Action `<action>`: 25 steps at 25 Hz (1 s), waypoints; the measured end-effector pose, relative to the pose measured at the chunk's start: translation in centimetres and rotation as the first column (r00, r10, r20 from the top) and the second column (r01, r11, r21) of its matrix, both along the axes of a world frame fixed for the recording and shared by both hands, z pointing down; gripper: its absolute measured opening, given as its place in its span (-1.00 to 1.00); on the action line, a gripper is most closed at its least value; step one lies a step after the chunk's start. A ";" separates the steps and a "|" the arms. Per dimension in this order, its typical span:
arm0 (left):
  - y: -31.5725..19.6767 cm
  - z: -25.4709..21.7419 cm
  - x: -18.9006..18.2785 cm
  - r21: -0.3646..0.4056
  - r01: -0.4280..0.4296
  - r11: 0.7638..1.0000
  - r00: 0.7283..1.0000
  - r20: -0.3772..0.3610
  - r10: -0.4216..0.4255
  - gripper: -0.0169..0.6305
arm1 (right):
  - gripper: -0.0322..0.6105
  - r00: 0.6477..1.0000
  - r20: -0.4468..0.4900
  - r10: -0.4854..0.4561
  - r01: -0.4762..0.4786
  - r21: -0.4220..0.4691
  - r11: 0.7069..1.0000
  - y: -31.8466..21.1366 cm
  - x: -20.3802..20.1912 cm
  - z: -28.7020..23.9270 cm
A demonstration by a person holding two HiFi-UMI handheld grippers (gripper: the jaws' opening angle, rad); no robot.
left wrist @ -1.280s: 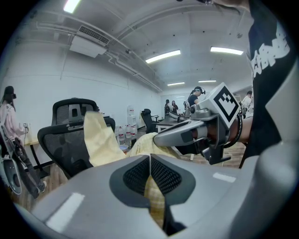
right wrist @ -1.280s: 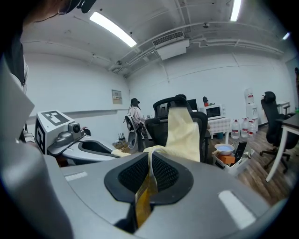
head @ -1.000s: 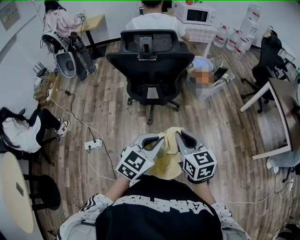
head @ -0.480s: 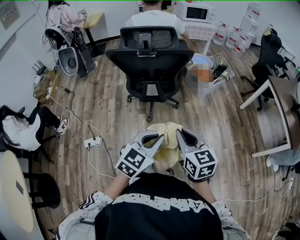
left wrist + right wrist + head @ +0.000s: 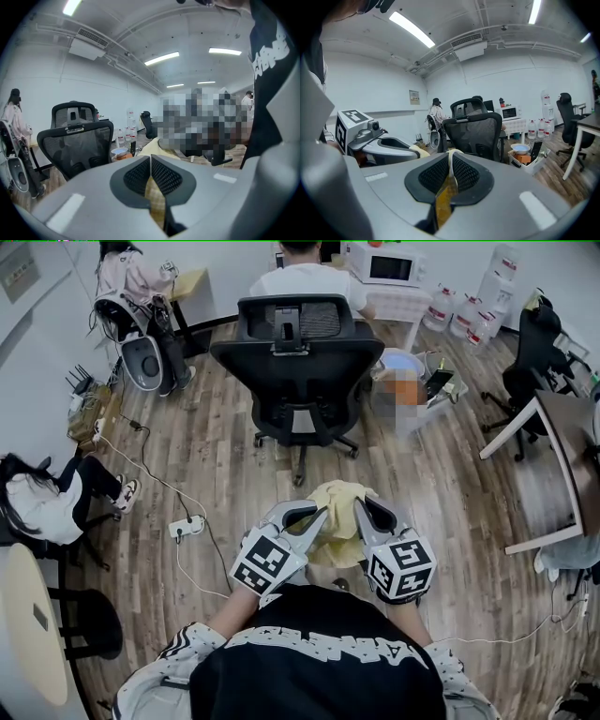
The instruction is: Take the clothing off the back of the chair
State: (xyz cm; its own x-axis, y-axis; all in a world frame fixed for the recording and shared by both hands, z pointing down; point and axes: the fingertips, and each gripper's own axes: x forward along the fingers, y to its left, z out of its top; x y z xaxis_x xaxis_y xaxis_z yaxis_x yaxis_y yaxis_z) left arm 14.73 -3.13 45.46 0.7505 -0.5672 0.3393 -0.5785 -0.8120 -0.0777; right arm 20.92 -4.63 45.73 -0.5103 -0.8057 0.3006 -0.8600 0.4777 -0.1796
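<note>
Since each gripper bites only a thin edge of the yellow clothing [image 5: 339, 502], the weak spot, to my eye, is right at the pads. The left gripper [image 5: 150, 159] has its jaws pressed together on a sliver of cloth running up the seam between them. The right gripper [image 5: 451, 157] pinches another edge the same way, with a fold wedged low between its pads. The rest of the garment sits bunched between the two sets of jaws and sags below them, close to the person's chest. If the hands draw apart too quickly, I'd expect the cloth to go taut and slide out of one pinch. That would leave it swinging from the other gripper, or dropping to the wooden floor [image 5: 441, 512] under the jaws. A loose tail hanging below could also drag there. Off to the left of the left jaws lie a power strip [image 5: 187, 528] and its cable, a snag for trailing fabric or for feet. Ahead of both jaws and well apart from them stands the black chair [image 5: 300, 362], its back already bare.
</note>
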 end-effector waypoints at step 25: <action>-0.3 0.0 0.9 -0.003 -0.012 1.000 1.000 -0.005 0.012 -0.94 | -0.78 1.000 0.001 0.011 -0.011 0.001 1.000 -0.1 0.9 0.3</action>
